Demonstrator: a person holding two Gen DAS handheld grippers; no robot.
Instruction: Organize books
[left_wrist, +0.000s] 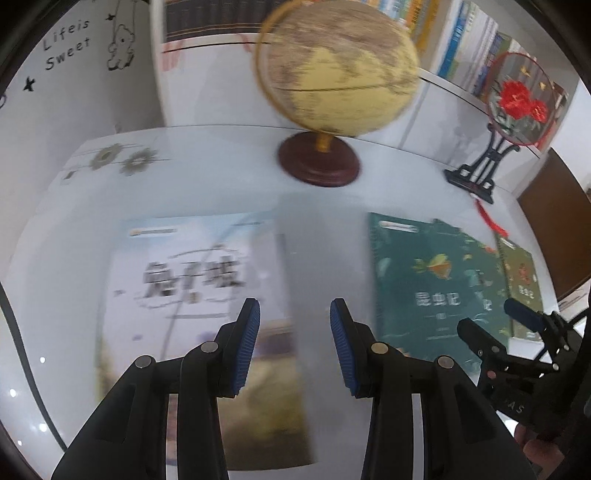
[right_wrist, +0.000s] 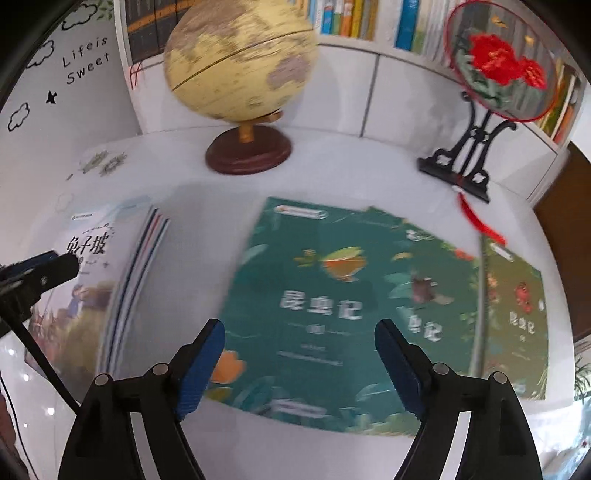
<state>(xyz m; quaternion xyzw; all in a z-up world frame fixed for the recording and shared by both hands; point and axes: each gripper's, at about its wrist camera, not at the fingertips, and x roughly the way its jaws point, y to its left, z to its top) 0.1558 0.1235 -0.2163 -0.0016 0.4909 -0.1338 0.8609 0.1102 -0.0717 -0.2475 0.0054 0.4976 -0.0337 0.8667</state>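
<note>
Left gripper (left_wrist: 294, 347): jaws part-way apart, nothing between the blue pads (left_wrist: 246, 350), poised above the white table (left_wrist: 325, 229) over the bare strip beside the pale book (left_wrist: 199, 295). Right gripper (right_wrist: 300, 365): jaws spread wide, empty, angled down over the large green book (right_wrist: 314, 306); such a wide gap suits taking a flat cover by its edge, though no contact is visible yet. Neither tool has hold of anything.

Books, all lying flat and face up, apparently awaiting sorting. The pale book sits to the left; it carries dark title characters over a soft landscape picture, and in the right wrist view coloured page or cover edges show at its right side, suggesting a small pile rather than a single volume. The large green book lies to the right, well apart from it, with white title characters and leaf and insect artwork. It overlaps further green covers, and a smaller olive-green book (right_wrist: 517, 306) peeks out at the far right, so this group reads as loosely fanned, not squared.

Beyond the books stand a globe (left_wrist: 340, 70) on a dark round base and a round embroidered fan (right_wrist: 498, 62) on a black stand; behind them runs a bookshelf (right_wrist: 354, 18) of upright volumes.
</note>
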